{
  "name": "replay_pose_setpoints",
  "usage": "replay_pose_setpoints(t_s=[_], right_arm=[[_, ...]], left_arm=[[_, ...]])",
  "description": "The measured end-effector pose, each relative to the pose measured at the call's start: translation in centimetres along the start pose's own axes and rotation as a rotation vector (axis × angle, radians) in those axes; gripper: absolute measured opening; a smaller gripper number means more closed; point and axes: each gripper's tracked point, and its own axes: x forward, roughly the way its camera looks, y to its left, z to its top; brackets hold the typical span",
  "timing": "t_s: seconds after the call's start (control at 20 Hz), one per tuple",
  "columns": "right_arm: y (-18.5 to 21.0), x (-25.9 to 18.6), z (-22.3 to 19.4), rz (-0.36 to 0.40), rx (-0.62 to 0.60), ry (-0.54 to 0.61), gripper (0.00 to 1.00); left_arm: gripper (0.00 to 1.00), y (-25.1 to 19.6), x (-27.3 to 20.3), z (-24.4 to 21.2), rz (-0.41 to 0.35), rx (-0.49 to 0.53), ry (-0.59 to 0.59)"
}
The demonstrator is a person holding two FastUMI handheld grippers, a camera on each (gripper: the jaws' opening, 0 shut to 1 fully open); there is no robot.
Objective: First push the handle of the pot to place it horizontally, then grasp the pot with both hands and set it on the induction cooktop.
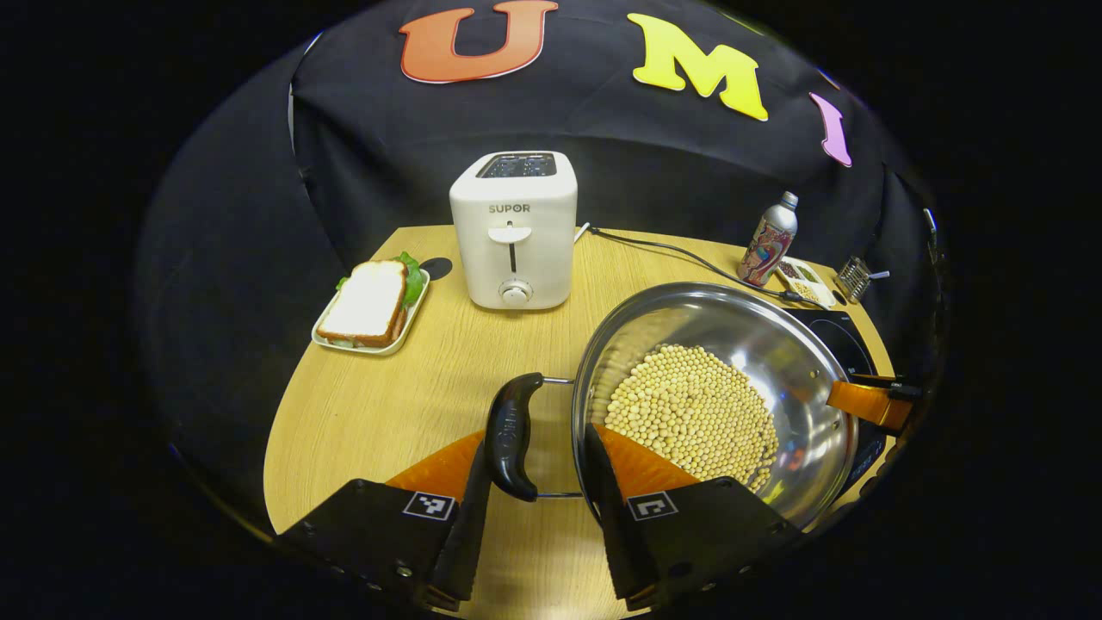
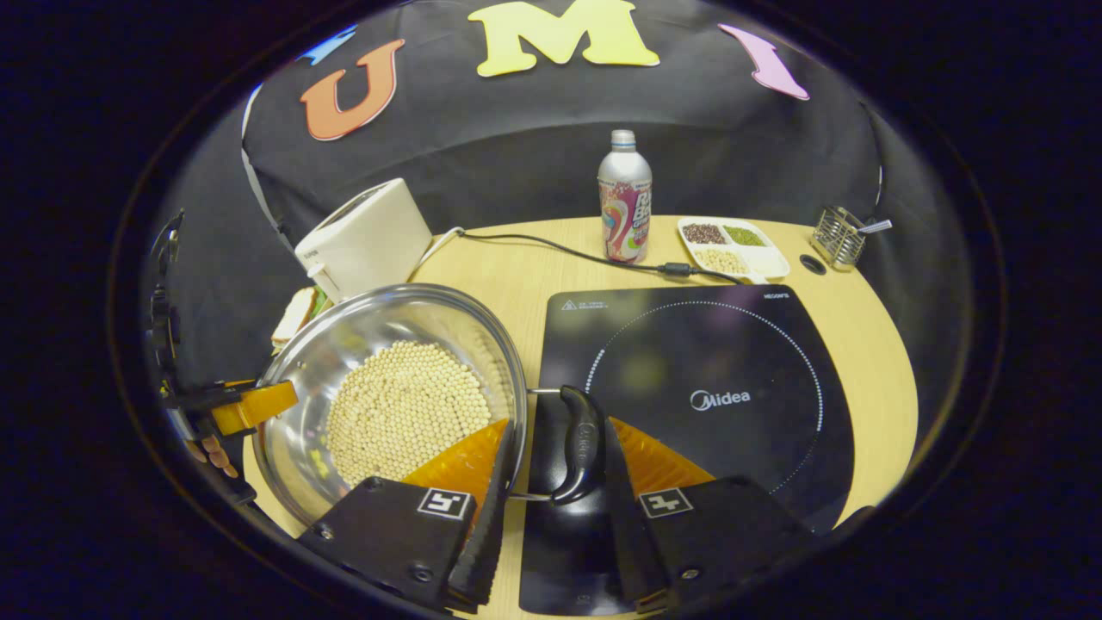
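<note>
A steel pot (image 1: 775,344) holding soybeans (image 1: 693,413) sits at the right of the left gripper view. My left gripper (image 1: 538,469) straddles its black side handle (image 1: 512,435): one finger is outside the handle, the other against the pot's inner wall. In the right gripper view, my right gripper (image 2: 558,478) clamps the opposite handle (image 2: 578,443) and the rim of the pot (image 2: 344,344) the same way. That handle hangs over the left edge of the black induction cooktop (image 2: 706,379). Each view shows the other gripper's orange finger at the far rim.
A white toaster (image 1: 514,228) stands at the back, with a sandwich on a tray (image 1: 370,301) to its left. Behind the cooktop are a bottle (image 2: 625,202), a divided tray of grains (image 2: 732,245), a wire basket (image 2: 839,237) and a power cable (image 2: 560,248).
</note>
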Motion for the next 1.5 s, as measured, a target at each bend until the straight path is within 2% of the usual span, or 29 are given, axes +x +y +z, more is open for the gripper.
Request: replay_pose_setpoints(t_s=[0.45,0.55,0.6,0.75,0.8,1.05,1.1,1.15,1.3,1.35,1.5], right_arm=[[-1.4,-8.4,3.9,0.069,-0.01,-0.073,0.55],[-2.0,-10.1,4.4,0.09,-0.001,-0.075,0.57],[-2.7,-10.7,4.9,0.096,0.012,-0.077,0.55],[-4.8,-12.8,6.1,0.089,0.012,-0.096,0.57],[-5.6,-13.4,6.6,0.083,0.003,-0.105,0.54],[-10.5,-15.3,8.6,0.061,0.021,-0.141,0.57],[-11.8,-15.5,8.9,0.054,0.028,-0.143,0.54],[-12.9,-15.6,9.1,0.048,0.034,-0.143,0.57],[-16.3,-15.4,9.5,0.026,0.044,-0.142,0.57],[-17.3,-15.1,9.5,0.021,0.056,-0.141,0.54],[-20.0,-14.3,9.6,0.012,0.08,-0.134,0.57]], left_arm=[[0.58,-2.8,-7.4,3.5,-0.002,0.014,-0.105],[0.58,-3.7,-9.1,4.4,0.001,0.028,-0.13],[0.58,-4.4,-9.8,4.9,-0.001,0.03,-0.142],[0.58,-6.8,-11.0,5.8,-0.01,0.039,-0.161],[0.58,-7.6,-11.2,6.2,-0.015,0.044,-0.165],[0.58,-13.1,-11.3,8.2,-0.042,0.059,-0.193],[0.58,-14.3,-11.1,8.5,-0.047,0.065,-0.195],[0.58,-15.6,-11.0,8.7,-0.056,0.076,-0.194],[0.58,-18.7,-9.1,9.1,-0.075,0.091,-0.181],[0.58,-19.6,-8.6,9.1,-0.08,0.094,-0.176],[0.58,-22.2,-7.1,9.3,-0.088,0.109,-0.164]])
